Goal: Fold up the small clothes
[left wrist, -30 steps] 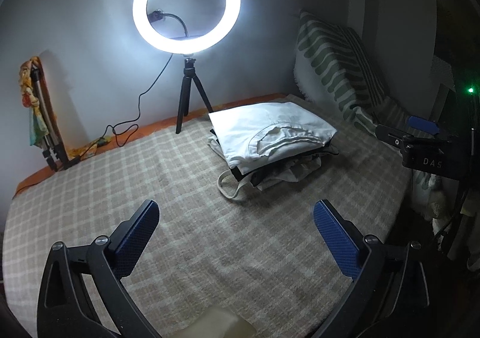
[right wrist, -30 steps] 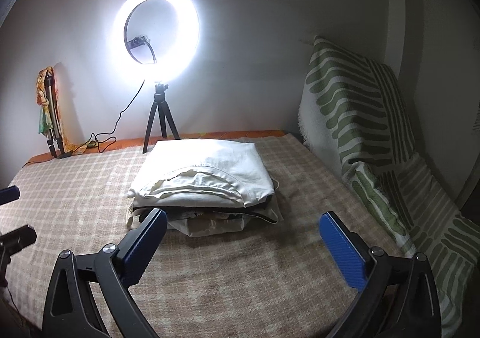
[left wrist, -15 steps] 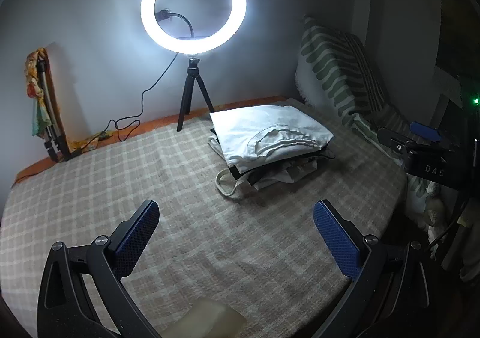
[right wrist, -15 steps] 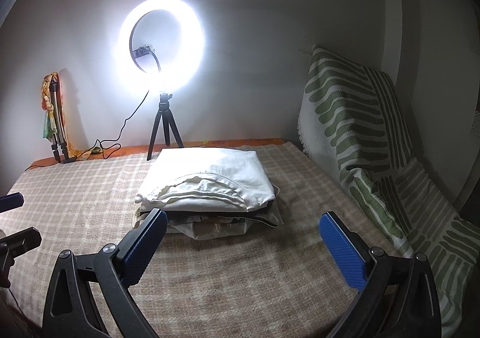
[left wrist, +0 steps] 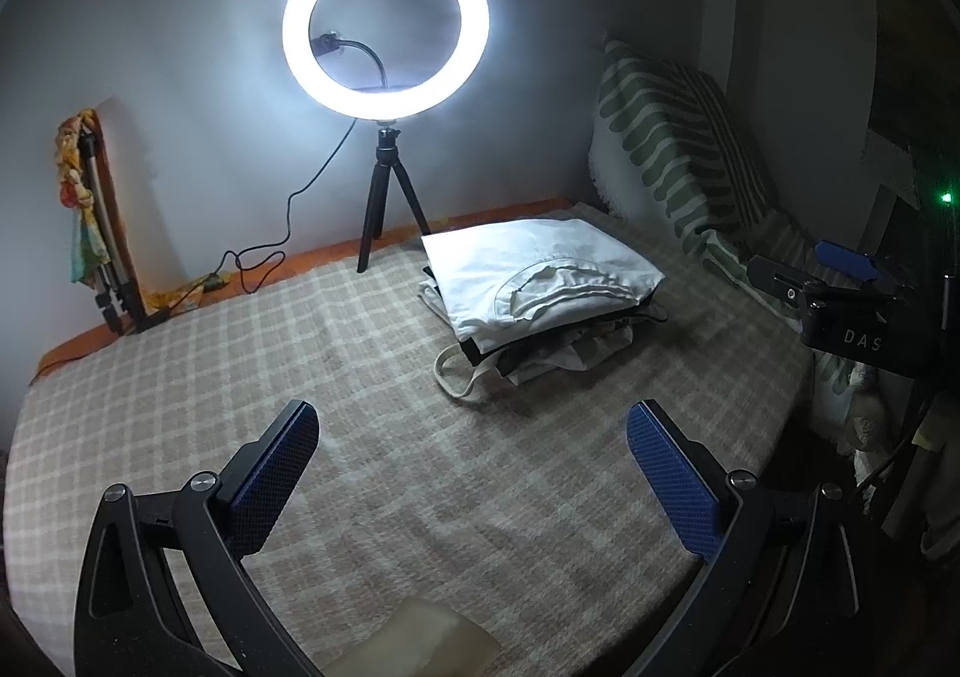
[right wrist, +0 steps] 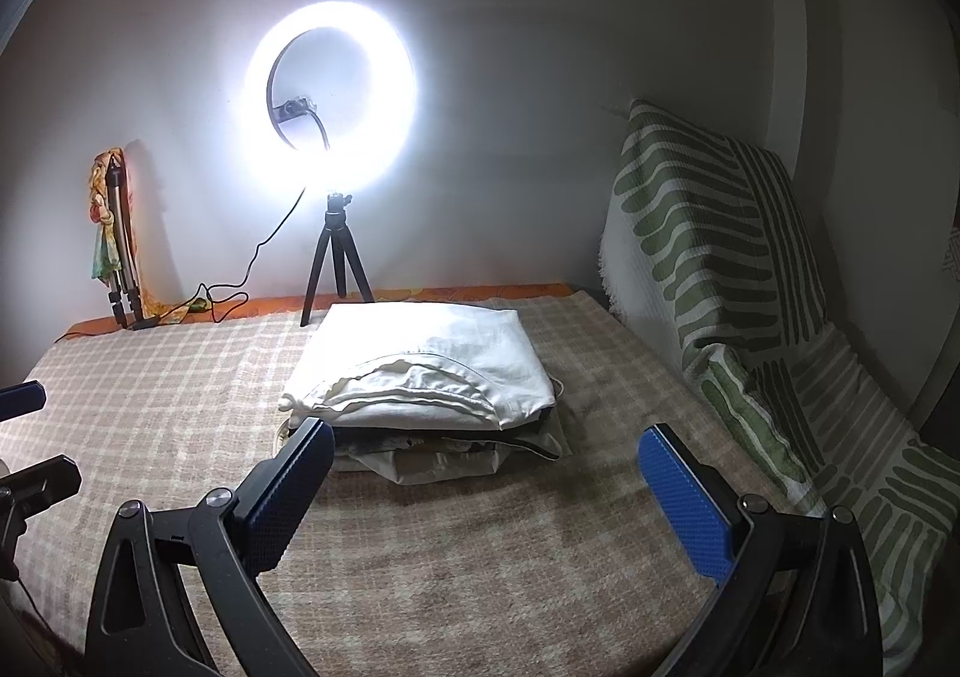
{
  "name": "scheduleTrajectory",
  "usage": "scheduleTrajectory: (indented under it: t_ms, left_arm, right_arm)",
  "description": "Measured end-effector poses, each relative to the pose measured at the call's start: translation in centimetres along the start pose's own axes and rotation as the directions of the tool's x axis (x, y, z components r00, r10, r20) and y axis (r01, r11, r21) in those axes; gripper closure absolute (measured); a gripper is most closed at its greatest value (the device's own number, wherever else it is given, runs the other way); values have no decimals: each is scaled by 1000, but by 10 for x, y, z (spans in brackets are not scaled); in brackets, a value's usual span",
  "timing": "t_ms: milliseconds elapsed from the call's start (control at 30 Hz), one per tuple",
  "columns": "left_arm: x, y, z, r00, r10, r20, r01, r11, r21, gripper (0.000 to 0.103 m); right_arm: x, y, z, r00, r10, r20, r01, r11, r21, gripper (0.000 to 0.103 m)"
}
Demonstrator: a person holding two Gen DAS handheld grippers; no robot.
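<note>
1. Stack of folded small clothes (left wrist: 540,293) (right wrist: 420,377) sits on the beige checked bedspread (left wrist: 300,377) (right wrist: 180,365), toward the far side, just in front of the lit white ring light on a black tripod (left wrist: 384,26) (right wrist: 333,95).
2. Top piece is a white folded garment (left wrist: 528,263) (right wrist: 432,341), lying flat and squared; darker and cream pieces under it are less neat, and a cream loop or strap (left wrist: 462,371) sticks out at the near left corner.
3. Left gripper (left wrist: 471,437): jaws spread wide, nothing between the blue pads, held over bare bedspread, well apart from the stack.
4. Right gripper (right wrist: 486,461): jaws also wide apart and empty, near the stack's front edge but not touching it.
5. Progress judgement: looks late or finished; every garment in view is on the stack and no loose, unfolded item shows.
6. Left to do, if anything: tidy the lower layers and tuck in the strap. Cannot tell whether more clothes wait out of view.
7. Green-and-white patterned cushion (left wrist: 672,149) (right wrist: 714,239) leans on the wall at the right, not involved.
</note>
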State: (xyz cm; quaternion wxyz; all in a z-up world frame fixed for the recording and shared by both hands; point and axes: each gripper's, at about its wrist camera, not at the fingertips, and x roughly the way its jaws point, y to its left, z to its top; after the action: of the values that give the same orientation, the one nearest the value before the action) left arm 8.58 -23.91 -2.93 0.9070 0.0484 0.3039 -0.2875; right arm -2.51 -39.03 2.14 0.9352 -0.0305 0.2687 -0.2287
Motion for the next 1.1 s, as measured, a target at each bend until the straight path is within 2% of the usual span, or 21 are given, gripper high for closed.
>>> scheduleTrajectory:
  t_ms: [1100]
  left_arm:
    - [-3, 3, 1, 1000, 15, 6, -15, 1000, 5, 1]
  right_arm:
    - [6, 2, 3, 1000, 29, 0, -29, 1000, -12, 0]
